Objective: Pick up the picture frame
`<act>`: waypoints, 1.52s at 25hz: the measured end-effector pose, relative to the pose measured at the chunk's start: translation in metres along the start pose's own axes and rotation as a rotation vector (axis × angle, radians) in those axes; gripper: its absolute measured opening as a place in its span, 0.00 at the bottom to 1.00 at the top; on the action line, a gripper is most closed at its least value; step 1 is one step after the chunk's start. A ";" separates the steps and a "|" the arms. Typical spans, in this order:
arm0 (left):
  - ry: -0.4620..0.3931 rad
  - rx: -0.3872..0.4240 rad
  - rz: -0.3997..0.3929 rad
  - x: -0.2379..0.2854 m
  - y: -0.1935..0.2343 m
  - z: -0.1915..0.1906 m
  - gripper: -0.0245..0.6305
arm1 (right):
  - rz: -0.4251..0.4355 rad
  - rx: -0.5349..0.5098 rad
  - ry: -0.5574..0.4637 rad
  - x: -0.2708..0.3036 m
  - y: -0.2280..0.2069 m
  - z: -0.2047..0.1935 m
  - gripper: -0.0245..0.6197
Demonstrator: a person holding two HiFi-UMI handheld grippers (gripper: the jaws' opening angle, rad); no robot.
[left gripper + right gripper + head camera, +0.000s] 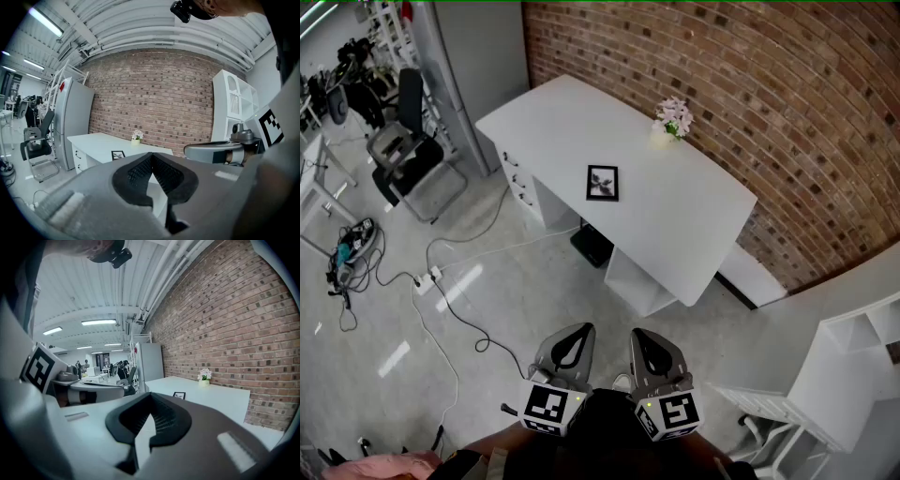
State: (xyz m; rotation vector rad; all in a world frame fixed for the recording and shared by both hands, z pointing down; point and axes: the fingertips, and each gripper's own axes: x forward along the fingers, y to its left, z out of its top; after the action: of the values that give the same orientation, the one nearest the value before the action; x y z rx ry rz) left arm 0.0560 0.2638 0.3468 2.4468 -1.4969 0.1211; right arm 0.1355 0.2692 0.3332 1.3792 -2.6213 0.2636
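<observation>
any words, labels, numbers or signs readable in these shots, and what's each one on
No text can be read in any view.
On the left gripper: the cube bears a black-and-white square marker, a pattern and no letters.
On the right gripper: the same kind of marker, no letters.
On the picture frame, lying on the white desk: a dark image, too small to tell if it has print.

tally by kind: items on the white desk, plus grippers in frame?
Picture frame: 1
Potted flowers: 1
Grippers: 2 (left gripper, right gripper), both shut and empty
Total: 4
</observation>
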 end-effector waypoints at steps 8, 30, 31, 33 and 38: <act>-0.002 0.004 -0.002 -0.002 0.003 0.001 0.04 | -0.001 0.003 0.005 0.002 0.003 -0.001 0.04; -0.027 -0.006 0.034 -0.048 0.070 0.003 0.04 | 0.035 0.052 0.004 0.044 0.066 -0.001 0.04; -0.029 -0.007 0.041 -0.053 0.077 0.002 0.04 | 0.042 0.053 0.006 0.048 0.073 -0.002 0.04; -0.034 -0.013 0.057 -0.065 0.089 0.001 0.04 | 0.058 0.050 0.011 0.055 0.089 -0.003 0.04; -0.049 -0.027 0.095 -0.093 0.119 0.002 0.04 | 0.086 0.036 0.019 0.070 0.123 -0.003 0.04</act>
State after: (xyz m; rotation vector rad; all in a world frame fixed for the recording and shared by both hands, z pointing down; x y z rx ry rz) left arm -0.0919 0.2924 0.3477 2.3739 -1.6247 0.0597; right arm -0.0045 0.2827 0.3429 1.2698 -2.6762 0.3357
